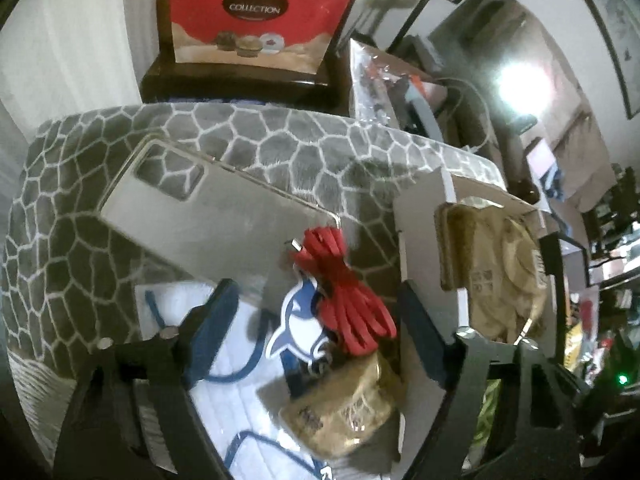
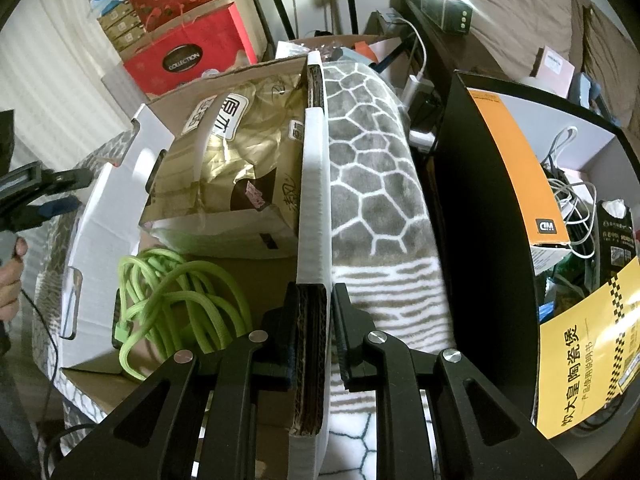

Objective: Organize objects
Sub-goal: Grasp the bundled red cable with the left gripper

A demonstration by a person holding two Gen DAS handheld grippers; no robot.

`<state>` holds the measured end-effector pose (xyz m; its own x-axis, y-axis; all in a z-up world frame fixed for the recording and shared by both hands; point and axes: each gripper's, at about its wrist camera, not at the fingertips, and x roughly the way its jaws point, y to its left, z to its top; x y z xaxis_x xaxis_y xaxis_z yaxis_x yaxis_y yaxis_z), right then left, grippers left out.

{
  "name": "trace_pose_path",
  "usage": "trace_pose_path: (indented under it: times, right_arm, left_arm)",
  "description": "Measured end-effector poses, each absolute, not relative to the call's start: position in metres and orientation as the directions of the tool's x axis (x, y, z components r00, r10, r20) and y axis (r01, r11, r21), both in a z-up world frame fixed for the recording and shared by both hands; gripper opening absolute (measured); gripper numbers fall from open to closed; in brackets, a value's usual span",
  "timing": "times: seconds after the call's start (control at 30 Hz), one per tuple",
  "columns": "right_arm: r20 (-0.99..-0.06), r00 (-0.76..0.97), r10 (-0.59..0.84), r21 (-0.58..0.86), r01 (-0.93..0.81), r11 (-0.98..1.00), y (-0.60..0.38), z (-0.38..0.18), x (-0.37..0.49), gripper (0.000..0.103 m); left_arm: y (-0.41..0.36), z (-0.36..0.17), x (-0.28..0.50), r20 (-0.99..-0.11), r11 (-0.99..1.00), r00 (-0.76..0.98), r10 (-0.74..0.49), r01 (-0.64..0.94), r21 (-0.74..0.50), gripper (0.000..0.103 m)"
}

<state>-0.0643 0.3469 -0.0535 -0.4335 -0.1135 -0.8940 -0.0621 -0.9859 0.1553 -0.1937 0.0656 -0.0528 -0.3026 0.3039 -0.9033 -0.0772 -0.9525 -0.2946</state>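
Note:
In the left wrist view my left gripper (image 1: 316, 300) is open above a coiled red cable (image 1: 344, 292), a blue-and-white shark tag (image 1: 296, 328) and a gold packet (image 1: 340, 412) lying on a white cloth. A clear phone case (image 1: 200, 204) lies on the grey patterned blanket (image 1: 280, 136). In the right wrist view my right gripper (image 2: 312, 320) is shut on the white cardboard box's wall (image 2: 314, 200). The box holds a gold bag (image 2: 240, 152) and a coiled green cable (image 2: 176, 300). The left gripper shows at the left edge (image 2: 36, 196).
A red "Collection" paper bag (image 1: 256, 12) stands behind the blanket. A black and orange box (image 2: 500, 200) with white cables stands right of the cardboard box. A yellow leaflet (image 2: 584, 360) lies at the right. Clutter fills the right side.

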Motion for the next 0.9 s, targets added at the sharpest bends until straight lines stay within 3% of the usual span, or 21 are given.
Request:
trace_pose_path:
  times: [0.1,0.33,0.57,0.9]
  right_arm:
    - [-0.896,-0.430,-0.111,0.152,-0.063,-0.986,0.346,-0.055,-0.065,0.016]
    - [-0.895,-0.430,-0.115,0.156,-0.062,-0.986,0.346,-0.056,-0.066,0.016]
    - [-0.893,-0.434,-0.122,0.165,-0.064,-0.984,0.346,-0.055,-0.066,0.016]
    - [-0.891,-0.437,-0.126,0.170,-0.063,-0.983,0.347,-0.054,-0.067,0.016]
  left_arm:
    - [0.076,-0.056,-0.197,-0.912,-0.961,-0.301,0.277,-0.088,-0.263,0.056]
    - [0.094,-0.068,-0.200,-0.933,-0.972,-0.279,0.227,-0.118,-0.202,0.047]
    - [0.081,-0.062,-0.200,-0.916,-0.960,-0.286,0.281,-0.102,-0.262,0.023]
    - [0.074,-0.026,-0.186,-0.872,-0.934,-0.336,0.356,-0.144,-0.326,0.016]
